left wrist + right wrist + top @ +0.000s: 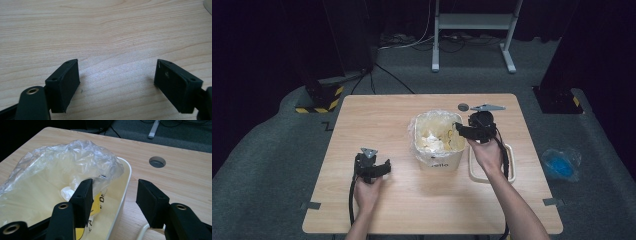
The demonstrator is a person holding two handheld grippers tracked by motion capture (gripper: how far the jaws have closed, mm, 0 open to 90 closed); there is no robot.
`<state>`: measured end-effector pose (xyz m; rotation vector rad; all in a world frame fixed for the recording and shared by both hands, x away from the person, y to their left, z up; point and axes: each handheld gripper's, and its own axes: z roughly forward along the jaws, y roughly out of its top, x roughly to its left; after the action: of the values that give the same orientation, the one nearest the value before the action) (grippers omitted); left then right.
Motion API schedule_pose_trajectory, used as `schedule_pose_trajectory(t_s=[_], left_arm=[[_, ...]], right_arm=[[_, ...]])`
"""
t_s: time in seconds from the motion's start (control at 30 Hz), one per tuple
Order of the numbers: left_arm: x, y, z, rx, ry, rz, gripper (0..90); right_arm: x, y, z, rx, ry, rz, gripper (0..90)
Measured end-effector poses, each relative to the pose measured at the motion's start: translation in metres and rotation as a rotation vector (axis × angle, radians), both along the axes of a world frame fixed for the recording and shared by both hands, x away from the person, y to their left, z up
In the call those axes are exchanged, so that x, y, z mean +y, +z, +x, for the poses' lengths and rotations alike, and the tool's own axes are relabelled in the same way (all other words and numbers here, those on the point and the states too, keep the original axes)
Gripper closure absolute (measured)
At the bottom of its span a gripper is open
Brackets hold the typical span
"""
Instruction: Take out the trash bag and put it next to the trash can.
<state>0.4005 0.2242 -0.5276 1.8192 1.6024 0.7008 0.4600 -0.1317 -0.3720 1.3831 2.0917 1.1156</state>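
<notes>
**Right gripper over the lined bin, left gripper idle on the table**

High view: cream bin with a clear plastic liner stands mid-table, crumpled white waste inside. Right gripper sits at the bin's right rim. A white loop-shaped frame lies flat just right of the bin. Left gripper sits well apart to the bin's left, low over bare wood.

Left gripper view: jaws spread wide, nothing between them, bare wood grain below.

Right gripper view: jaws moderately apart and straddling the bin's rim, one jaw inside over the liner, the other outside over the table. Pads press on nothing. A round cable hole shows in the tabletop beyond.
</notes>
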Motion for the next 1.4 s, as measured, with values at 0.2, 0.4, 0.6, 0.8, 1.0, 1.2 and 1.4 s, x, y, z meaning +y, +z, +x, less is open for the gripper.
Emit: schedule_pose_trajectory(t_s=[0.2, 0.4, 0.6, 0.8, 1.0, 1.2, 1.4], left_arm=[[0.000, 0.000, 0.000, 0.000, 0.000, 0.000, 20.2], [0.000, 0.000, 0.000, 0.000, 0.000, 0.000, 20.2], [0.000, 0.000, 0.000, 0.000, 0.000, 0.000, 20.2], [0.000, 0.000, 0.000, 0.000, 0.000, 0.000, 20.2], [0.000, 0.000, 0.000, 0.000, 0.000, 0.000, 20.2], [0.000, 0.000, 0.000, 0.000, 0.000, 0.000, 20.2], [0.000, 0.000, 0.000, 0.000, 0.000, 0.000, 20.2]], right_arm=[[0.008, 0.000, 0.002, 0.011, 0.022, -0.003, 47.0], [0.019, -0.001, 0.004, 0.026, 0.046, -0.001, 46.6], [0.028, -0.003, 0.006, 0.056, 0.066, 0.013, 44.3], [0.036, -0.004, 0.007, 0.086, 0.091, 0.028, 40.0], [0.042, -0.004, 0.007, 0.092, 0.107, 0.042, 38.8], [0.048, -0.006, 0.007, 0.104, 0.112, 0.038, 38.4], [0.054, -0.006, 0.006, 0.103, 0.119, 0.044, 38.4]])
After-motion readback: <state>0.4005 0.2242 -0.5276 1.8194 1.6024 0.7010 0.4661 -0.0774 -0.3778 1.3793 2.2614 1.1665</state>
